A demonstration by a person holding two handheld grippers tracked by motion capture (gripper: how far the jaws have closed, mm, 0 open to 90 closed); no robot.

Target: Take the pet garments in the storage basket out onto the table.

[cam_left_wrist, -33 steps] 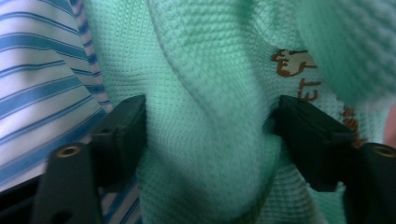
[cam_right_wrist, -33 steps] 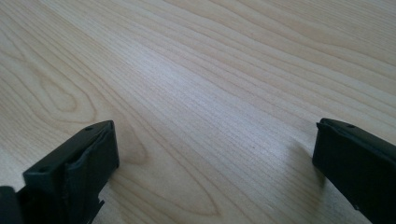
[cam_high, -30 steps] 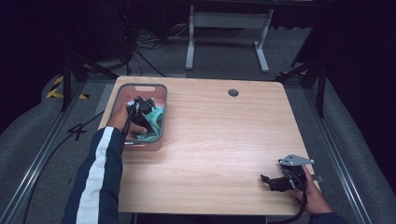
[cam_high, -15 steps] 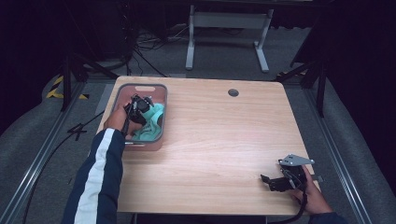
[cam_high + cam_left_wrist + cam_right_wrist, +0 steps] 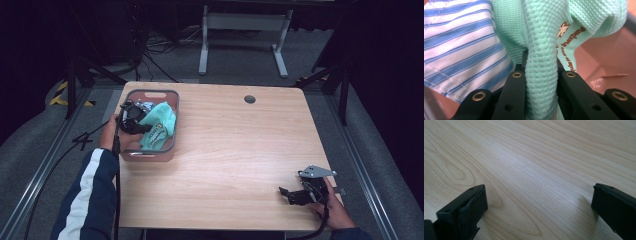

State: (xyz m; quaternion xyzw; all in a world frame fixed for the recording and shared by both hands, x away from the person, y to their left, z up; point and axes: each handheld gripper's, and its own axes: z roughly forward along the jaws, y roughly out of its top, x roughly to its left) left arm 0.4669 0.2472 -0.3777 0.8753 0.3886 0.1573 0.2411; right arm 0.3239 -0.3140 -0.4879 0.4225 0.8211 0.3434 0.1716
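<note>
Mint-green waffle-knit cloth (image 5: 541, 65) sits pinched between the jaws of the left gripper (image 5: 134, 119), a thick vertical fold of it running straight up the middle of the left gripper view with the black jaws pressed flat against both sides. In the high view the cloth (image 5: 159, 126) lies in the pink basket (image 5: 150, 154) at the centre-left of the frame, bunched toward the basket's right half, with its long fold leading from the jaws toward the lower right. Beside it in the basket is a white cloth with blue stripes (image 5: 461, 47), touching the green one on the left of the left gripper view (it is not between the jaws). The left hand is plainly the nearer one; lifting the cloth free would probably mean pulling up and away along that fold.

Brown printed lettering and a small star-like mark show on the green cloth at the upper right of the left gripper view, too creased to read.

The right gripper (image 5: 296, 195) rests on the wooden table (image 5: 240, 150) at the lower right, jaws spread wide with nothing between them.
</note>
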